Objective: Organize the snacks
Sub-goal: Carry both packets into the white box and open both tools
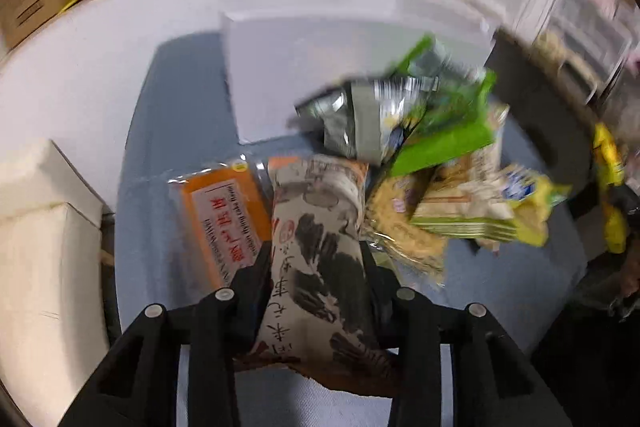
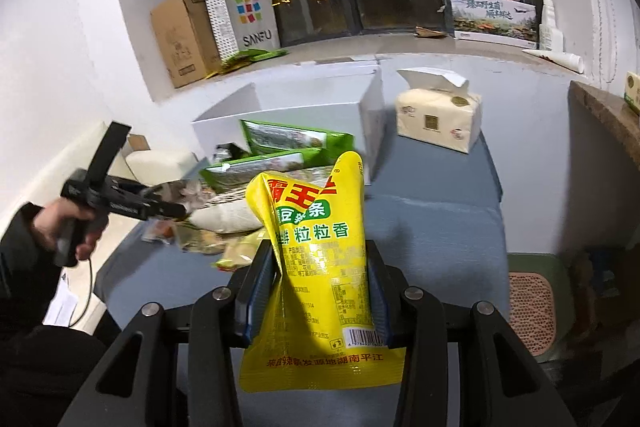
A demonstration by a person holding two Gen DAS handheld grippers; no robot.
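Observation:
A beige snack packet (image 1: pixel 320 227) printed with dark ink drawings lies lengthwise between the fingers of my left gripper (image 1: pixel 314 267), which is shut on it low over the blue-grey mat (image 1: pixel 168 131). An orange packet (image 1: pixel 224 215) lies just to its left. To its right is a heap of green, silver and yellow packets (image 1: pixel 440 147). My right gripper (image 2: pixel 320 267) is shut on a yellow snack packet (image 2: pixel 316 239), held up above the mat. From the right wrist view, the left gripper (image 2: pixel 178 213) reaches into the snack heap (image 2: pixel 248 179), held by a person's hand (image 2: pixel 68 227).
An open white box (image 2: pixel 296 107) stands behind the heap. A tissue pack (image 2: pixel 438 119) sits to its right on the mat. A cardboard box (image 2: pixel 180 39) and a paper bag (image 2: pixel 244 15) stand against the far wall. A cream box (image 1: pixel 44 227) is at the mat's left edge.

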